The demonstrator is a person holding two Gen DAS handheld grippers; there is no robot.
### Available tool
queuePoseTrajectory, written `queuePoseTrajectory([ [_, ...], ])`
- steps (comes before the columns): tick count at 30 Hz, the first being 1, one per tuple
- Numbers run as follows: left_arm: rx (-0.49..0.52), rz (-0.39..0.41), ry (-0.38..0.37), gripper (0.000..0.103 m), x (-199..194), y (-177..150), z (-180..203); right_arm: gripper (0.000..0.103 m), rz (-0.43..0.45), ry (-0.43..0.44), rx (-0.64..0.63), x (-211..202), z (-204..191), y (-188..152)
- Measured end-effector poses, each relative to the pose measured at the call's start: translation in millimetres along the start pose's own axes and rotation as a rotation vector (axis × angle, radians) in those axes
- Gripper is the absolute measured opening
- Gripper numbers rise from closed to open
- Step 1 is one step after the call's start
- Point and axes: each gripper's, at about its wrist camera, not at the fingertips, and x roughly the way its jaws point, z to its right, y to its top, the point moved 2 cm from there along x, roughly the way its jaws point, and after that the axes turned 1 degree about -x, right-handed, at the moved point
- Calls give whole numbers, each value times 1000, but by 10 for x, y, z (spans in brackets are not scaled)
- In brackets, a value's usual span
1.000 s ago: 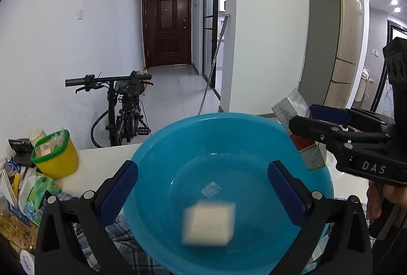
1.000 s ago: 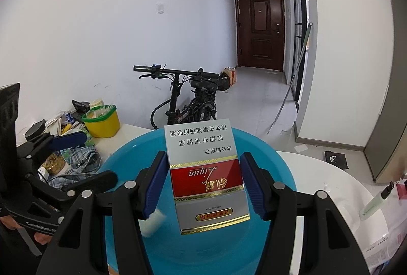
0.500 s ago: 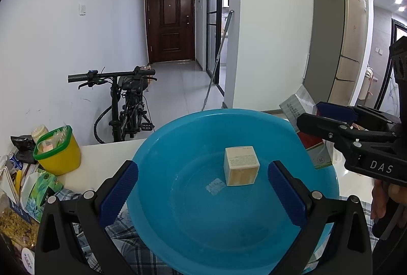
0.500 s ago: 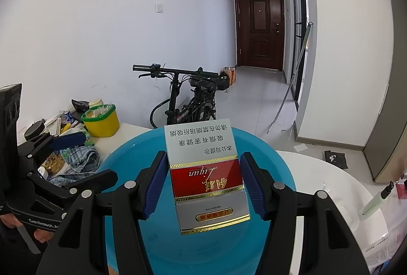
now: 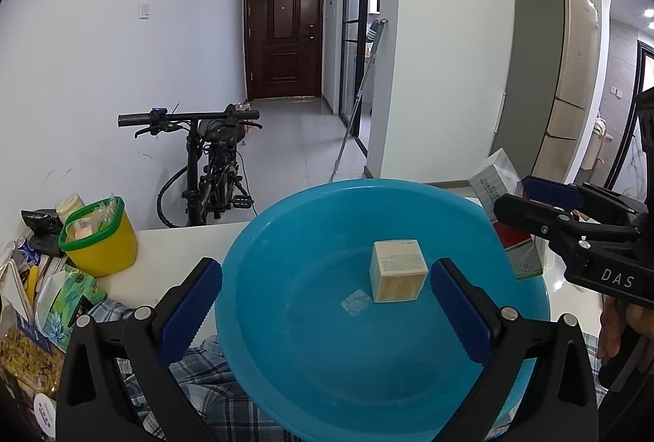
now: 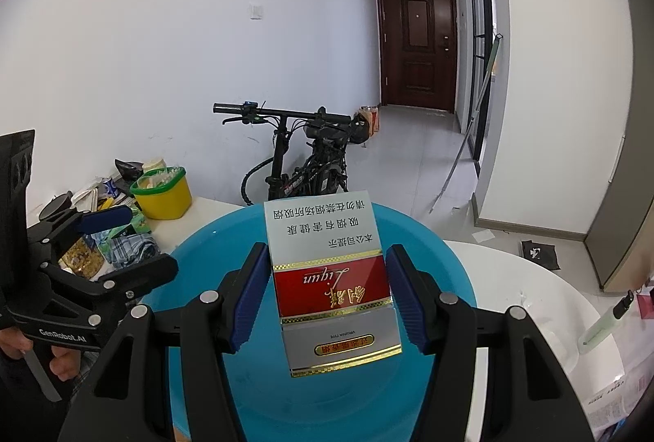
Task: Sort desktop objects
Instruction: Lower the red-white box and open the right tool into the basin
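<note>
Right, left gripper [image 5: 325, 309] is spread wide and has hold of nothing; it hangs over the blue basin [image 5: 286, 237], basin rim running under both pads. Small beige box [image 5: 397, 270] sits upright on the basin floor, at about 1 o'clock from basin centre, apart from both left fingers. Pale sticker on the basin floor just at its 8 o'clock.

Right gripper [image 6: 329, 292] is clamped on the cigarette pack [image 6: 331, 278], pads flat on its two long edges, print upside down to the camera, pack tilted up and away. It's held over the basin's right side, so my read is it's staged for a drop, high enough to clear the rim. From the left wrist view the pack [image 5: 496, 192] pokes out above the rim at 2 o'clock.

Judgement: basin is the collection bin, one item in, the pack goes in next. Release needs jaws opened over the floor, not the sloped wall, or the pack slides into the box.

Unsorted clutter at 9 o'clock: yellow tub [image 5: 100, 237] with green rim, snack bags, plaid cloth [image 6: 133, 247]. Pen [image 6: 607, 321] on the white table at 3 o'clock in the right wrist view.
</note>
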Motion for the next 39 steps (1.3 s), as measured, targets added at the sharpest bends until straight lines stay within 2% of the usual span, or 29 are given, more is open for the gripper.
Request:
queuePoseTrajectory([
  [1,0,-1,-1,103,1,0,2,73,-7,-19,3,19,11,-1],
  [2,2,-1,-2,103,2,0,6,102,-18,-48,6,38,26,-5],
  [5,12,-4,1,103,7,-8,32,103,-15,-109,4,43,62,-10],
  [8,17,-6,3,103,15,-12,38,103,6,-75,29,9,89,9],
  [30,33,-7,15,103,33,-36,98,103,-3,-60,-7,-70,37,-15],
  [39,20,7,17,103,25,-65,141,103,-1,-29,-20,-81,2,-4],
])
